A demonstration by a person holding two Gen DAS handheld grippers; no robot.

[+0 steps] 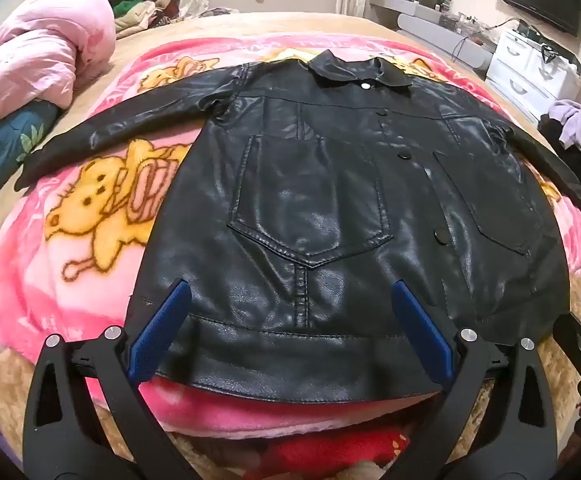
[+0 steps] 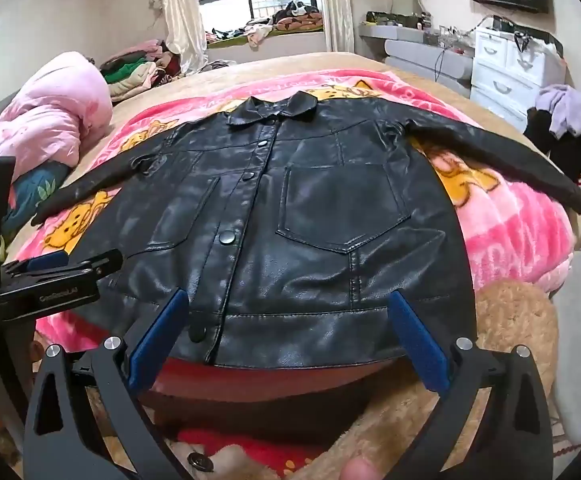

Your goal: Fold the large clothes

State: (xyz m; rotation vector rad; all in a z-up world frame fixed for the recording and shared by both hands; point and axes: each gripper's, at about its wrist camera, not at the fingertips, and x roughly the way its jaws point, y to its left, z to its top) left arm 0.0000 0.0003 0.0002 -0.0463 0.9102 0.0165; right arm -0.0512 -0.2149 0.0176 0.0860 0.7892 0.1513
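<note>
A black leather jacket point(image 1: 330, 200) lies flat and buttoned on a pink cartoon blanket point(image 1: 90, 208), collar at the far end, both sleeves spread out to the sides. It also shows in the right wrist view point(image 2: 310, 208). My left gripper point(image 1: 290, 292) is open and empty, just above the jacket's hem on its left half. My right gripper point(image 2: 290, 300) is open and empty above the hem on the right half. The left gripper also shows at the left edge of the right wrist view point(image 2: 50, 268).
A pink quilt point(image 1: 38, 60) is bunched at the bed's left. A clothes pile point(image 2: 138, 68) lies at the far left. White drawers point(image 2: 506, 68) and a chair with clothes point(image 2: 562, 120) stand to the right. A brown plush cover point(image 2: 502, 320) lies under the blanket's near edge.
</note>
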